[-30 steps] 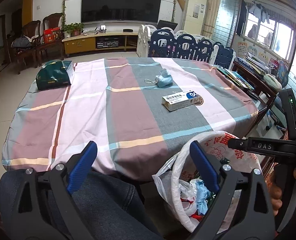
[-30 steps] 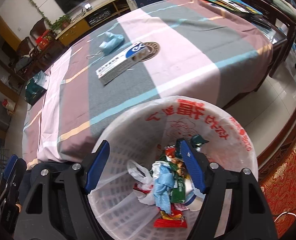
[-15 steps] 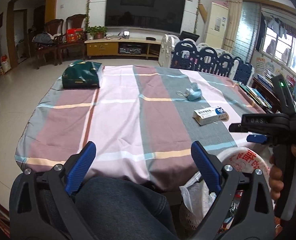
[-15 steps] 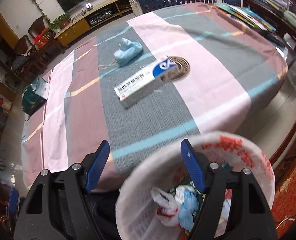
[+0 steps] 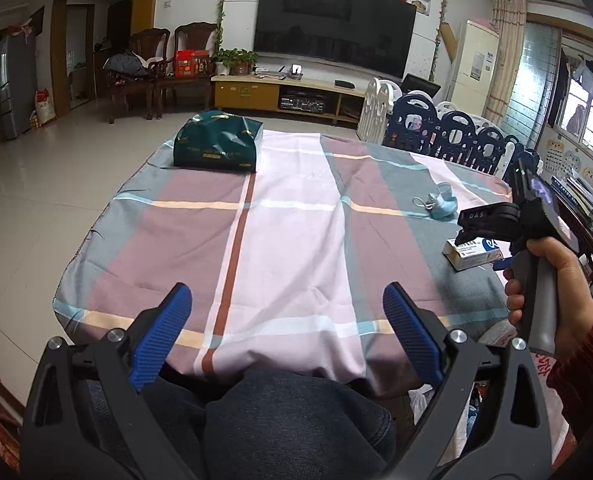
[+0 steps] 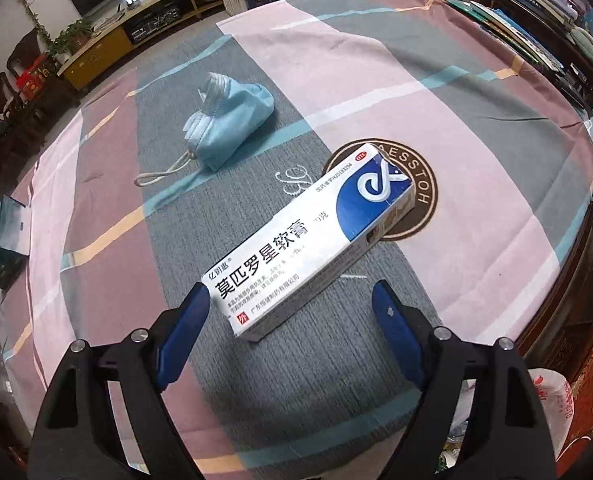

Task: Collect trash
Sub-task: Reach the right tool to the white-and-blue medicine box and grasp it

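Hovering right gripper (image 6: 292, 304), fingers just widened, over ointment box (image 6: 312, 240); unclamped.

Table (image 5: 108, 216): covered edge to edge by a cloth (image 5: 296, 240) checked in pink, mauve and grey, with thin cream, white and teal lines.
Far left corner: carried a dark green bag (image 5: 216, 146) with gold print, lying flat.
Right side, farther back: held a crumpled blue face mask (image 6: 232, 120), its white ear loop trailing toward the near edge.
Right side, nearer: held a white and blue ointment box (image 6: 308, 240), lying slantwise, far end resting over a round brown emblem (image 6: 420, 188) on the cloth.
Mask and box: near each other, apart.
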Motion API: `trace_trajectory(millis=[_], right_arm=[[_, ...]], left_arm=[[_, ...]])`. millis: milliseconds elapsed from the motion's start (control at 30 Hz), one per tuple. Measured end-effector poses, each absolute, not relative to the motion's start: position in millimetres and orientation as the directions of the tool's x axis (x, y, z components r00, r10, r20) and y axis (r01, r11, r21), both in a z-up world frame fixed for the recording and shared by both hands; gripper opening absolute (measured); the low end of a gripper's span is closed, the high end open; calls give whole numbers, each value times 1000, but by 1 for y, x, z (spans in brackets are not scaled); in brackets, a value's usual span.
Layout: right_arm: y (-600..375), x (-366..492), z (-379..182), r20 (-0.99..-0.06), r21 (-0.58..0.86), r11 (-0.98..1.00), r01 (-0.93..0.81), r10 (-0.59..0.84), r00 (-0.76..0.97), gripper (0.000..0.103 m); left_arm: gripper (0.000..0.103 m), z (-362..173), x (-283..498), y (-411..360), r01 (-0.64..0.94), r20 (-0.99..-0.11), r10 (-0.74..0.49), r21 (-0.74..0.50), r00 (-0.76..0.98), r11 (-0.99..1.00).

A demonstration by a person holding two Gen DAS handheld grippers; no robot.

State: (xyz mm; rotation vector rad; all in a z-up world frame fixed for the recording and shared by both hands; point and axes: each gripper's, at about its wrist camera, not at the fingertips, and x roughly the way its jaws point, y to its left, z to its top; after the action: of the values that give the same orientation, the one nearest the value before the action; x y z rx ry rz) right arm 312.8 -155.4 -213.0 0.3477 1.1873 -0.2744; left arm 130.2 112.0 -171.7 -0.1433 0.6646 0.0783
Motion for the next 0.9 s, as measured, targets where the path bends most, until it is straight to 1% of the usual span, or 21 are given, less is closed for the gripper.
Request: trace_trajectory(millis=[33,67,100,133,300,467,500,533,567,600,667,700,733,767,800,833,900], right_arm=[[-155,317,-218,-939,112,915,388,-31,343,82],[-155,321,-221,-940,112,914,389,-29,340,87],[-154,324,-223,-939,110,914,390,-33,341,89],[-153,327,-225,-939,99,915,391,-43,340,89],[-142,341,-228,-942,81,929,360,-47,332,89],[-127,352,-234,-947,15,953,304,-84,310,88],[-123,353,-234,-945,-3,958,287,-97,312,85],[-120,353,-234,-945,-12,962,274,-101,312,75],[-117,351,-233,-941,-2,966,258,-89,326,69],[-115,350,-231,-939,-2,969,248,-87,332,66],[-109,346,-228,-937,1,977,213,-74,342,48],[-106,344,-226,-936,2,981,194,-67,345,44],[-102,341,-225,-936,1,986,168,-58,348,35],[-98,339,-225,-935,0,989,146,-52,350,28],[-92,338,-224,-935,-4,993,121,-46,352,25],[-88,335,-224,-934,-4,995,96,-38,355,20],[-81,328,-223,-934,-1,998,64,-24,357,17]], left_arm=[[96,-172,130,113,-123,-617,32,-105,786,987],[96,-172,130,115,-127,-617,37,-102,786,987],[96,-173,131,116,-131,-618,41,-101,785,986],[96,-173,131,117,-134,-620,42,-103,784,986],[96,-176,132,117,-136,-630,41,-104,775,985],[96,-176,133,117,-137,-633,42,-101,773,985],[96,-176,133,117,-137,-635,42,-102,772,985],[96,-176,134,117,-138,-636,42,-103,771,985],[96,-177,134,118,-140,-638,42,-104,769,985],[96,-177,134,118,-142,-639,43,-105,768,984],[96,-177,134,118,-144,-641,42,-107,767,984],[96,-178,134,118,-145,-642,41,-109,765,983],[96,-178,134,119,-146,-644,41,-111,764,983],[96,-178,135,119,-148,-645,41,-112,763,983],[96,-178,134,119,-150,-646,42,-113,762,982],[96,-179,134,120,-152,-647,43,-114,761,982],[96,-179,133,121,-157,-648,46,-115,760,981]])
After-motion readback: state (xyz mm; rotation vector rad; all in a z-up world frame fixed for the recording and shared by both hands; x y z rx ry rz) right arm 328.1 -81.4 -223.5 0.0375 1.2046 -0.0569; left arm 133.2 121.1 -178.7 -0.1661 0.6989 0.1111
